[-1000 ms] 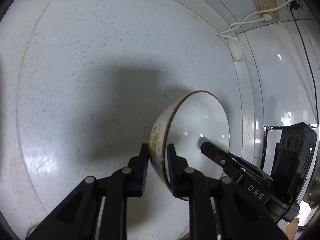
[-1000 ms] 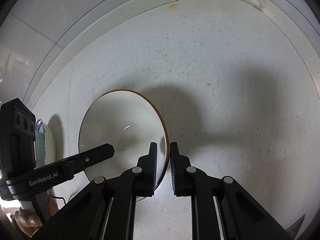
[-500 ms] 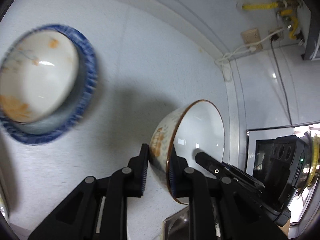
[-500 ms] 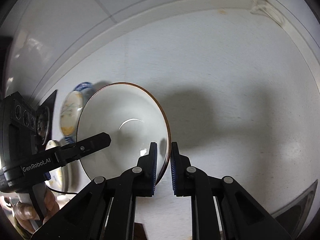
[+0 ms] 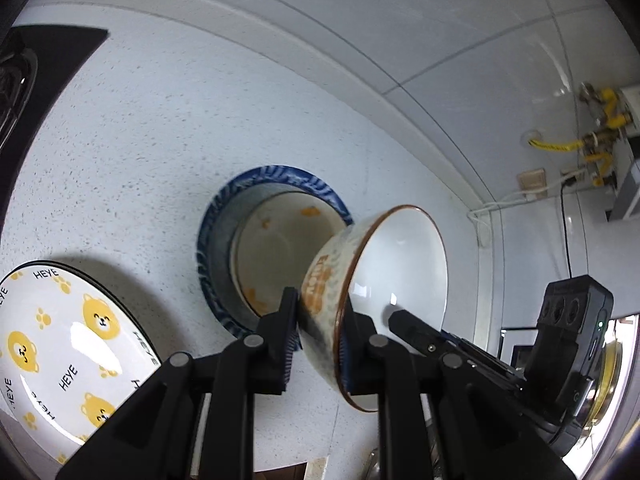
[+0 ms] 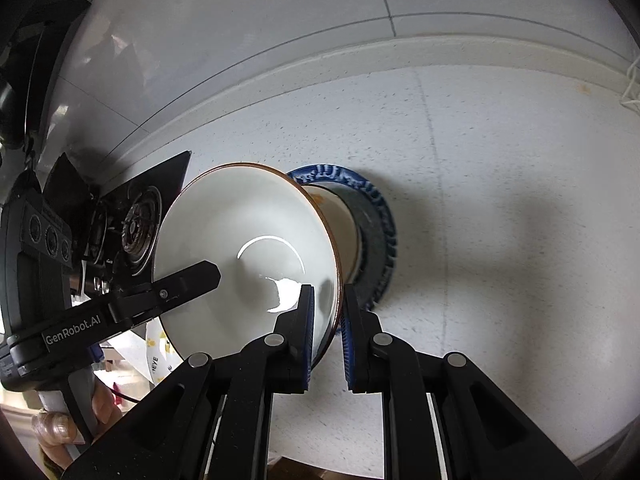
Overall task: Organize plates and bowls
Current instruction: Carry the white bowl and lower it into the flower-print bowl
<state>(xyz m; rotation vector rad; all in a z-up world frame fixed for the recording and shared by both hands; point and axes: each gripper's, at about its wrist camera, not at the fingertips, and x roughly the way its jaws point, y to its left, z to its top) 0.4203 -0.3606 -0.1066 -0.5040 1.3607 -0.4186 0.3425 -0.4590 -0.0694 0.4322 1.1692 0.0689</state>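
A white bowl (image 5: 400,260) with a brown rim and orange print outside hangs tilted over the counter, held from both sides. My left gripper (image 5: 318,332) is shut on its near rim. On the opposite rim my right gripper (image 6: 326,320) is shut, one finger inside the bowl (image 6: 240,240) and one outside. Just behind the held bowl stands a blue-rimmed plate (image 5: 280,178) with a white, orange-marked bowl (image 5: 280,248) in it. The right wrist view shows this plate (image 6: 384,216) and its bowl (image 6: 344,220) partly hidden by the held bowl.
A white plate with yellow bears (image 5: 60,340) lies at lower left on the speckled counter. A black gas stove (image 6: 136,220) sits to the left by the tiled wall. A wall socket (image 5: 530,180) and yellow pipes (image 5: 600,120) are far right. A hand (image 6: 60,432) grips the left tool.
Both grippers have carried the bowl leftward along the counter and a little up. The blue plate with its bowl, the bear plate and the stove have come into view.
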